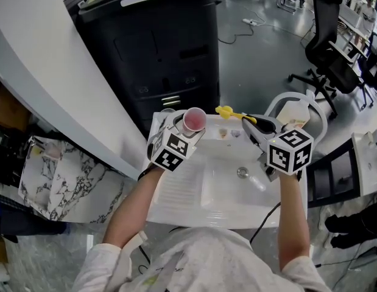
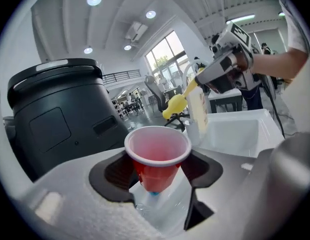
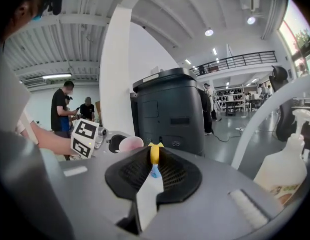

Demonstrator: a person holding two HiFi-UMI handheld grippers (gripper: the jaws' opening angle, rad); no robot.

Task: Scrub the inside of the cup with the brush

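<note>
Left gripper (image 1: 183, 132): jaws fairly wide, clamped on red cup (image 1: 194, 119), held above the sink (image 1: 176, 202) at its back-left corner. Right gripper (image 1: 255, 125): jaws nearly together, pinching the yellow brush (image 1: 225, 111) over the sink's back edge, near the cup but not touching it.

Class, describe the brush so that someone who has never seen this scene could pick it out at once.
Start at the white sink in front of the black bin. Above its far edge, the right hand-held gripper is shut on the brush, which points toward the cup in the left hand-held gripper. Bright yellow sets it apart from that red cup.
</note>
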